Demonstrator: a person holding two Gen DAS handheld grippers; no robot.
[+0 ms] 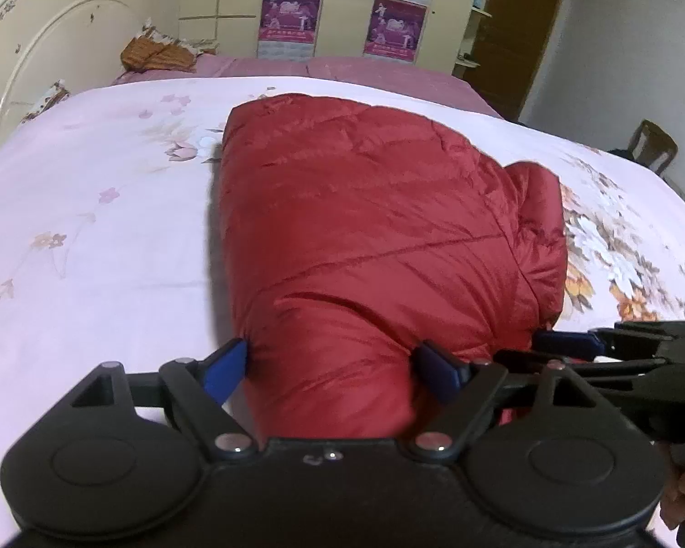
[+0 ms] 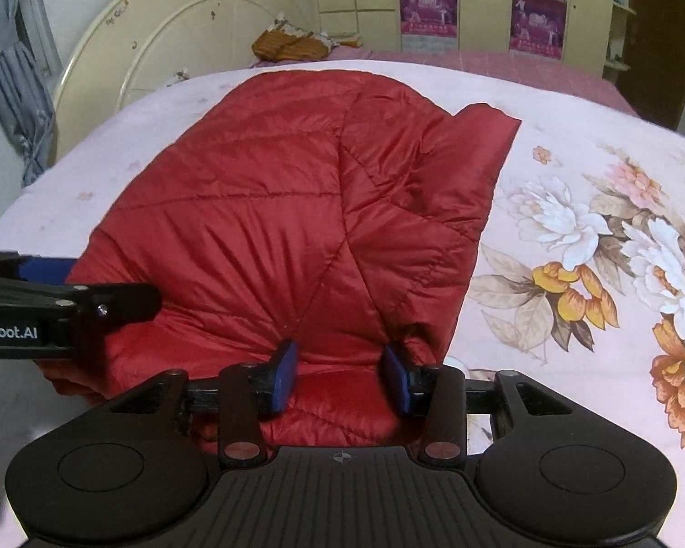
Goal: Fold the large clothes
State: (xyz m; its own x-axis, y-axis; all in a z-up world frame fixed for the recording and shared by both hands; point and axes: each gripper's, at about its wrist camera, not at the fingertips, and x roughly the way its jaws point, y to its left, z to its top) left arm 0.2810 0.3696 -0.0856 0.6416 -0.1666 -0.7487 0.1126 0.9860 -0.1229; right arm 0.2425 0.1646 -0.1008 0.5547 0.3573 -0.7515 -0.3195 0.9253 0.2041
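**Both grippers at the near edge of a folded red jacket**

My left gripper is spread wide, its blue pads either side of the jacket's near edge. The padding bulges between them, but I cannot tell whether the pads press it or merely brush it. My right gripper is narrower, and its pads pinch a ridge of the same fabric, which puckers where they bite.

The two grippers sit close together; each shows at the side of the other's view.

The jacket, a red quilted puffer, lies folded into a thick bundle on the bed, on a pale pink floral sheet. In the right view one loose flap sticks out at the far right corner. Beyond are a cream headboard and a small orange cloth on the far mattress.

Risks as I judge them: the shiny fabric is slippery and springy, so with only the right side gripped firmly the bundle may puff open or slide askew. Pulling unevenly could drag the sheet or undo the loose flap. The grippers are near enough to knock together.
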